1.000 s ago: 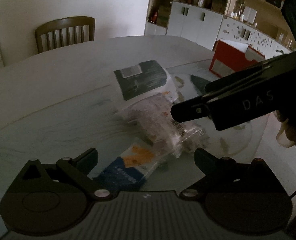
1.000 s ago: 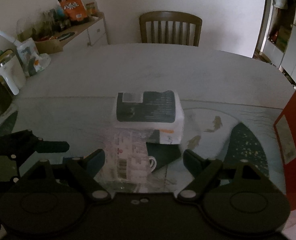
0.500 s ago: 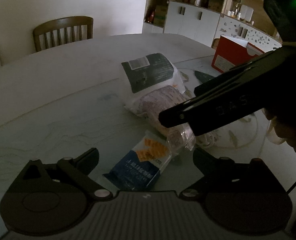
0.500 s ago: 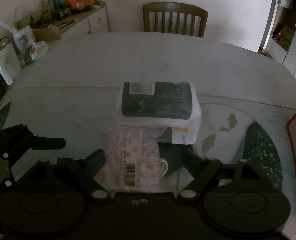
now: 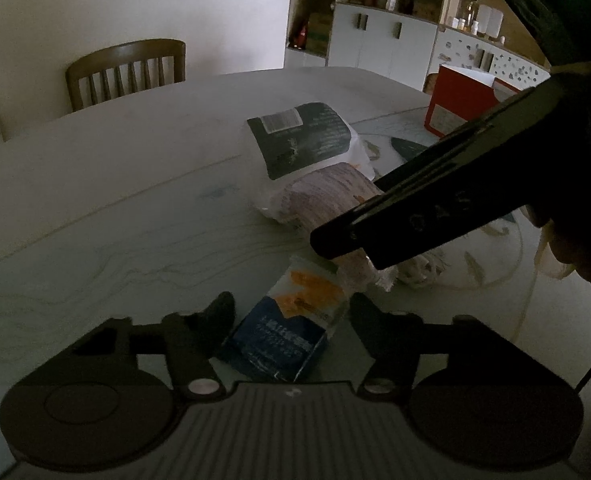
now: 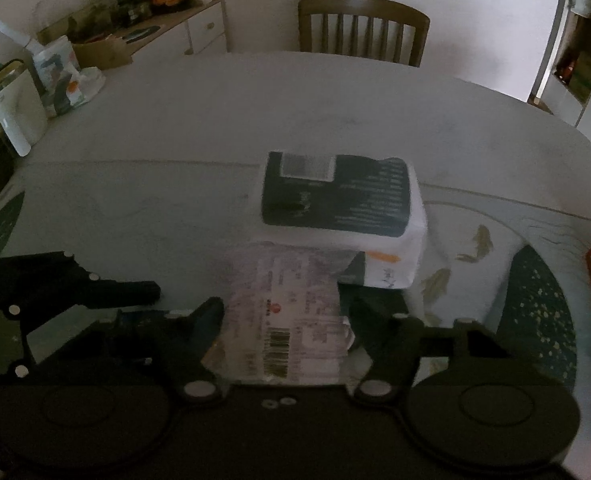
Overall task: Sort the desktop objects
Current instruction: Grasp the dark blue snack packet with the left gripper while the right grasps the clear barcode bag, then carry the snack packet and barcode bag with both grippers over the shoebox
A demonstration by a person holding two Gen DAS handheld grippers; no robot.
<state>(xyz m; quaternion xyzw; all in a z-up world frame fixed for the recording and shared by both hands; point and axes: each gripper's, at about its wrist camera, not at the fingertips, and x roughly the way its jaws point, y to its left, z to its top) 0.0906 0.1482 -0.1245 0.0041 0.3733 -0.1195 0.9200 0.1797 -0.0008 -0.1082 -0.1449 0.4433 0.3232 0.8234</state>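
Observation:
In the left wrist view a blue and orange packet (image 5: 285, 330) lies flat on the table between the fingers of my left gripper (image 5: 291, 312), whose jaws are closing; I see no firm squeeze on it. My right gripper (image 6: 285, 312) straddles a clear pinkish packet with a barcode (image 6: 291, 320), and its jaws are closing too, the fingertips close to the packet's sides. That pinkish packet (image 5: 327, 196) leans against a white pack with a dark label (image 6: 335, 196). The right gripper's body (image 5: 435, 208) crosses the left view just above the blue packet.
A red box (image 5: 459, 100) stands at the table's far right edge. A wooden chair (image 6: 363, 28) is behind the table. The left counter holds a kettle (image 6: 15, 116) and bags. The left gripper (image 6: 95, 288) sits close on the right gripper's left.
Both pairs of jaws have narrowed around their packets. The right gripper came down and forward over the pinkish packet. The left gripper stayed nearly in place.

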